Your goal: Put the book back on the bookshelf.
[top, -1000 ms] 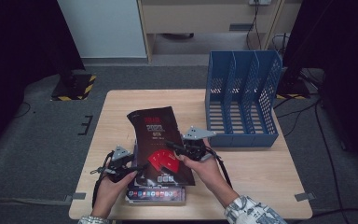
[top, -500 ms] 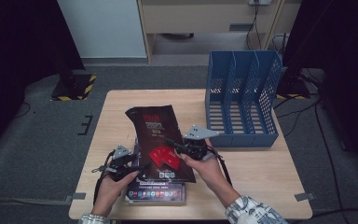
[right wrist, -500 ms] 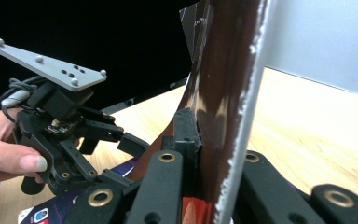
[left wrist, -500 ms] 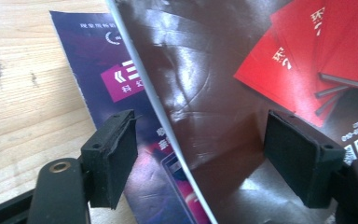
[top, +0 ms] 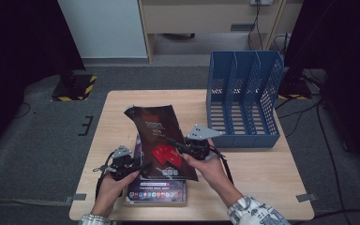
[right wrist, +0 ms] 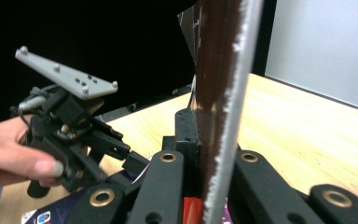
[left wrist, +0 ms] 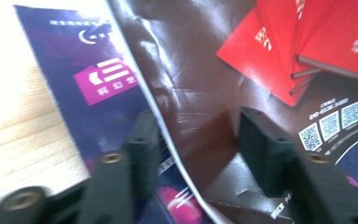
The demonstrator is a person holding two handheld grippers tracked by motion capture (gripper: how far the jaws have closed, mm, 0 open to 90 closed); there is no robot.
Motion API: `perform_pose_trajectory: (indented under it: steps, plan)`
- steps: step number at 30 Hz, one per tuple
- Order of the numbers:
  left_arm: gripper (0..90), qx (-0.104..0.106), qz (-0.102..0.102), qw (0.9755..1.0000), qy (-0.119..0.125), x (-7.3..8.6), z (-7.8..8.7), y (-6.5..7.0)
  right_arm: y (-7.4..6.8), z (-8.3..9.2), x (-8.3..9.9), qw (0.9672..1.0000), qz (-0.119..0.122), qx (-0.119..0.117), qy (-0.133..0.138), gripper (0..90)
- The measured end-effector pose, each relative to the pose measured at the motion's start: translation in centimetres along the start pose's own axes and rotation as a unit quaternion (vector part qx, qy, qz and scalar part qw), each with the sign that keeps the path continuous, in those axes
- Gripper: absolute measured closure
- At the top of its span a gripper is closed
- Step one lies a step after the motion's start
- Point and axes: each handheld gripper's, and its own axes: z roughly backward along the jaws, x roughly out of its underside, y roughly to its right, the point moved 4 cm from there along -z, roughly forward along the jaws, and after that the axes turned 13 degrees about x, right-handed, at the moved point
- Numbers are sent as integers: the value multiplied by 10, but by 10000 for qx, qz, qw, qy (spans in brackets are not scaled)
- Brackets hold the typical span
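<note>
Seen from above, your wooden surface (top: 272, 164) carries a blue four-slot file rack (top: 243, 101) at its far right corner, with a dark brown glossy magazine (top: 161, 140) raised at a slant near the middle and a purple-covered magazine (top: 157, 191) lying flat under its lower edge at the near side. Your forearms come in from the bottom, the right one in a patterned sleeve (top: 255, 213).

The high view gives the layout but not the grip. Your right gripper view does: the right tool (right wrist: 205, 186) has its jaws pressed together on the brown magazine's edge, which stands upright between them, white cut edge toward the camera. That view also catches your left hand (right wrist: 9, 158) wrapped around the left tool's body, its grey three-cornered plate tilted above it.

Your left gripper view supplies the cover detail: red booklets printed at top right, three QR codes lower right, and a magenta label on the purple magazine beneath. There the left tool (left wrist: 196, 140) has its jaws spread, having just been closing, and they straddle the brown magazine's left edge without pressing it; one jaw sits over the purple cover, the other over the brown.

From above, your right hand (top: 211, 164) holds its tool level at the magazine's right edge; your left hand points its tool rightward, low over the surface.
</note>
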Motion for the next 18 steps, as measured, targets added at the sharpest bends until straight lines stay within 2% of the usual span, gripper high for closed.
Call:
perform_pose_trajectory:
  steps: [4,10,13,17,18]
  plan:
    - [702,-100,-20,9999,27,-2,3,0,-1,-1,2,10000,48,-13,-28,863]
    - [758,-264,-185,9995,-6,-8,-5,6,5,5,4,9998,85,116,-117,857]
    - [775,-345,-284,9990,84,-10,-3,9,15,6,5,9995,-37,244,-173,851]
    - [804,-557,-401,9973,258,-15,5,10,22,8,5,9994,-157,260,-166,849]
    - [812,-557,-401,9973,258,-15,5,10,22,8,4,9994,-159,248,-161,849]
